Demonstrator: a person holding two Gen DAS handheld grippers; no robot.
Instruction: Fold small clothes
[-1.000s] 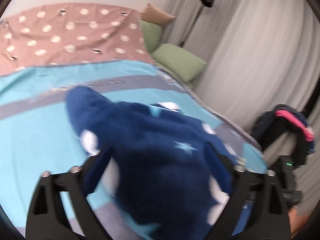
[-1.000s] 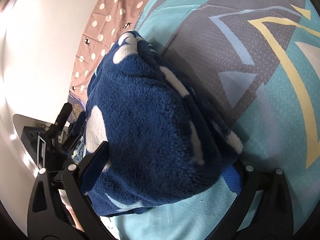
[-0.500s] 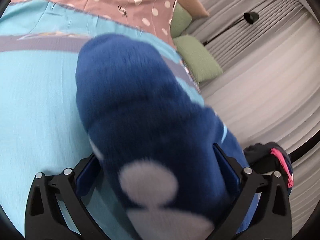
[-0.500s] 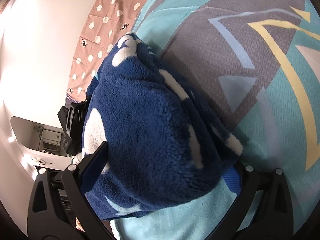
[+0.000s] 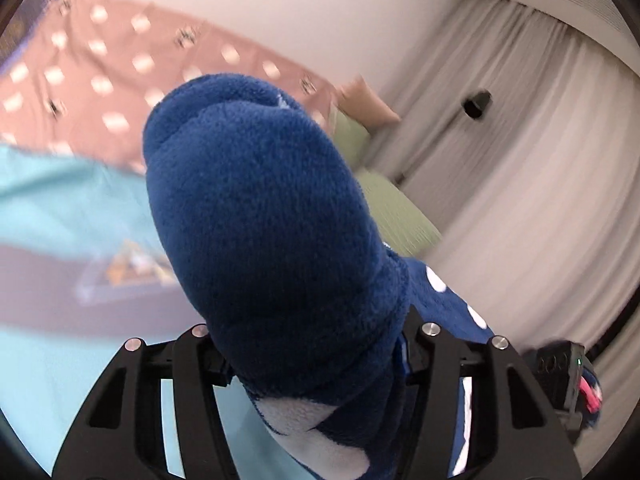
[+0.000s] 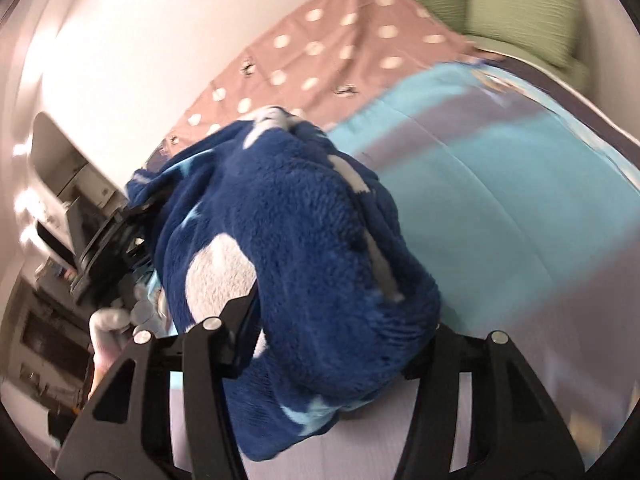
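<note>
A dark blue fleece garment [image 5: 264, 216] with white dots and pale stars is bunched thick between both grippers. In the left wrist view my left gripper [image 5: 312, 354] is shut on it, and the fleece bulges up and forward over the jaws, hiding the fingertips. In the right wrist view my right gripper [image 6: 332, 344] is shut on the same garment [image 6: 304, 240], which hangs in a fat roll above the bed. The left gripper [image 6: 108, 248] shows at the left of the right wrist view, against the garment's far side.
A turquoise and grey patterned blanket [image 6: 500, 184] covers the bed, with a pink dotted sheet [image 6: 328, 56] beyond it. Green pillows [image 6: 520, 12] lie at the head. White curtains [image 5: 540, 168] and a wall close the room. Dark clothes and a device [image 5: 568, 380] sit at right.
Both grippers have lifted and swung with the garment. The views now tilt up toward the wall and pillows. The jaws have closed tighter on the bunched fleece.
</note>
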